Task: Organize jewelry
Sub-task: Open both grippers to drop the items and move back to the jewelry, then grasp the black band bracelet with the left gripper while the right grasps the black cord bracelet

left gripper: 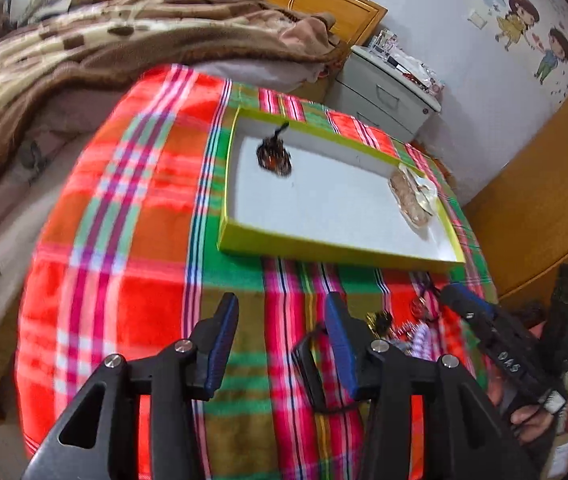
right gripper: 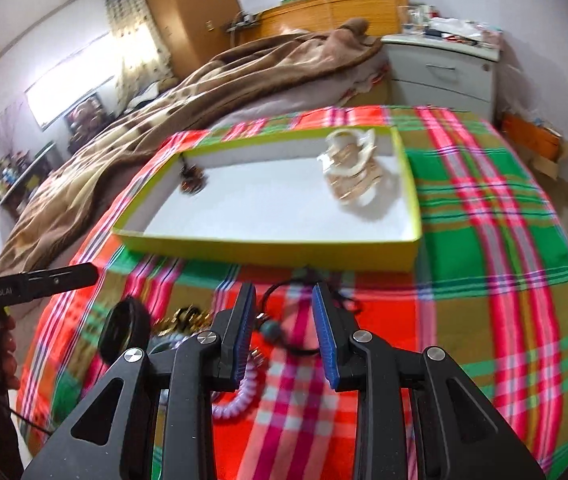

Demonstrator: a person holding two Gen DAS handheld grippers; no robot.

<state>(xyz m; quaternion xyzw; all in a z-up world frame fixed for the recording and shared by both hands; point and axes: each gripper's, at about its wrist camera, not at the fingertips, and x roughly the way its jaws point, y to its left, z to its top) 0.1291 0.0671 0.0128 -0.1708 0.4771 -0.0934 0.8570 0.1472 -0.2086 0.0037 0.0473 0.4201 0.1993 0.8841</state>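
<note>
A shallow yellow-green box [left gripper: 323, 249] [right gripper: 268, 246] with a white floor lies on the plaid blanket. Inside it lie a dark beaded piece [left gripper: 272, 153] [right gripper: 192, 180] at the far left and a pale beaded bracelet bundle [left gripper: 413, 196] [right gripper: 353, 176] at the right. Loose jewelry lies in front of the box: a black cord with a teal bead [right gripper: 274, 330], a lilac coil band [right gripper: 240, 398], a gold piece [right gripper: 186, 316] and a black band [right gripper: 124, 332] [left gripper: 309, 372]. My left gripper [left gripper: 282, 320] is open and empty. My right gripper [right gripper: 282, 312] is open above the cord.
The plaid blanket [left gripper: 124, 240] covers a bed with a brown blanket [right gripper: 188, 92] behind. A grey nightstand [left gripper: 387, 96] [right gripper: 439, 68] stands at the back right. The other gripper shows at the right edge [left gripper: 495, 340] and at the left edge [right gripper: 32, 280].
</note>
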